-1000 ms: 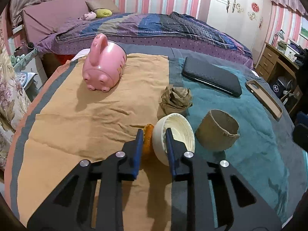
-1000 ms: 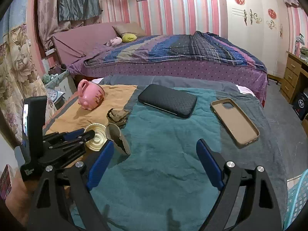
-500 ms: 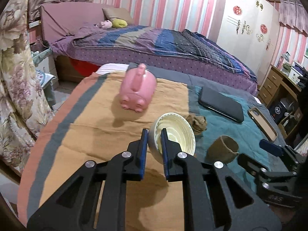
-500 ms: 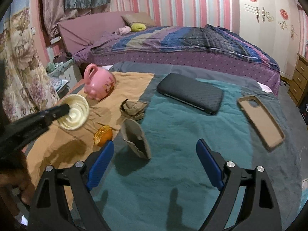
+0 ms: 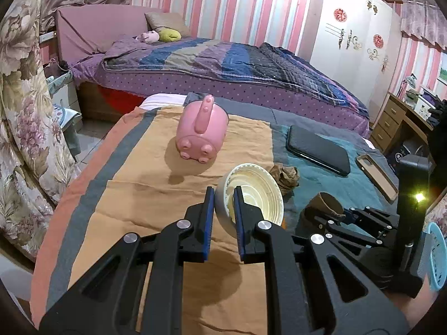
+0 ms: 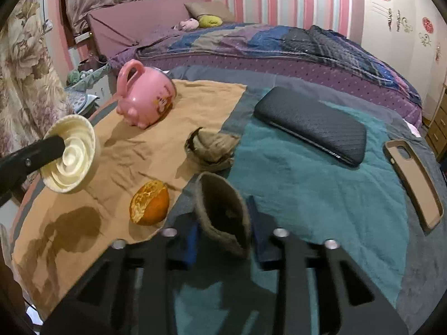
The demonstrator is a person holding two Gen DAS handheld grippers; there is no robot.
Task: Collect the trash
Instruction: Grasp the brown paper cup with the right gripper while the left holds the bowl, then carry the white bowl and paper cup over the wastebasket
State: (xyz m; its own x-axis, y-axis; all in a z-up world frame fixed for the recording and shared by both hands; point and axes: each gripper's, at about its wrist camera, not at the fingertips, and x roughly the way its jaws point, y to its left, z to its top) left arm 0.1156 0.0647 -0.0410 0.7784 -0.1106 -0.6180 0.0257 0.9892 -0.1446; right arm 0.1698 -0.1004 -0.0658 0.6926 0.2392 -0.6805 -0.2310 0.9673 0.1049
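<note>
My left gripper [image 5: 223, 195] is shut on the rim of a cream paper bowl [image 5: 257, 195] and holds it above the orange cloth; the bowl also shows in the right wrist view [image 6: 71, 157]. My right gripper [image 6: 223, 223] is closed around a brown paper cup [image 6: 223, 212] that lies on its side on the teal cloth; the cup also shows in the left wrist view [image 5: 327, 203]. A squeezed orange half [image 6: 149, 206] lies beside the cup. A crumpled brown paper [image 6: 211, 146] lies behind it, and shows in the left wrist view too [image 5: 285, 176].
A pink pig-shaped mug [image 5: 202, 131] lies on the orange cloth. A black case [image 6: 310, 124] and a brown phone case [image 6: 413, 184] lie on the teal cloth. A light blue basket [image 5: 437, 259] stands at the right. A bed [image 5: 223, 58] is behind.
My right gripper has moved forward and closed around the brown cup. My left gripper has lifted the bowl a little higher and further left of the cup.
</note>
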